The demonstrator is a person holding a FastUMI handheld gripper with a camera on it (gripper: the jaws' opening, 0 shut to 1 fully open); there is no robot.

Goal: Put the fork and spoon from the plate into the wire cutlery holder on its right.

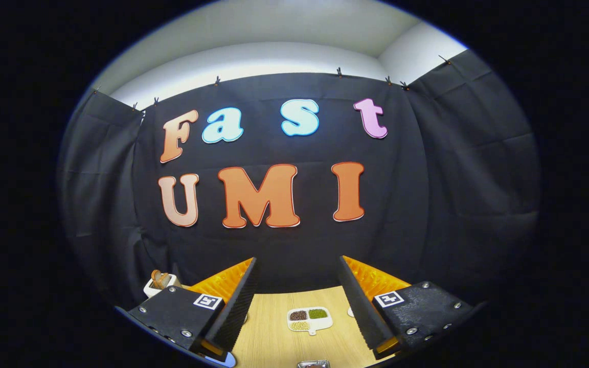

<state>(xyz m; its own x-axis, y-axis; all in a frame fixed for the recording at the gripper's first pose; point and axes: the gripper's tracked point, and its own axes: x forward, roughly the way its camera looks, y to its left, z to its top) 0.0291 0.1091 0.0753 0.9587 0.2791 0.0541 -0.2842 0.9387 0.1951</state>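
Gripper (299, 301) is held wide open, nothing between its ribbed fingers (238, 301), raised and levelled at the booth wall, likely a start pose. Seen through the gap on the pale wood-grain bench (274, 337): a small white three-compartment dish (310, 319) of dry grains. Fork, spoon, plate and wire holder cannot be made out; a shiny metal edge (313, 364) sits nearest, identity unclear.

I can read no usable text: each of the gripper's (299, 306) spread fingers carries a small square marker tag (207, 301), with no words legible on either.
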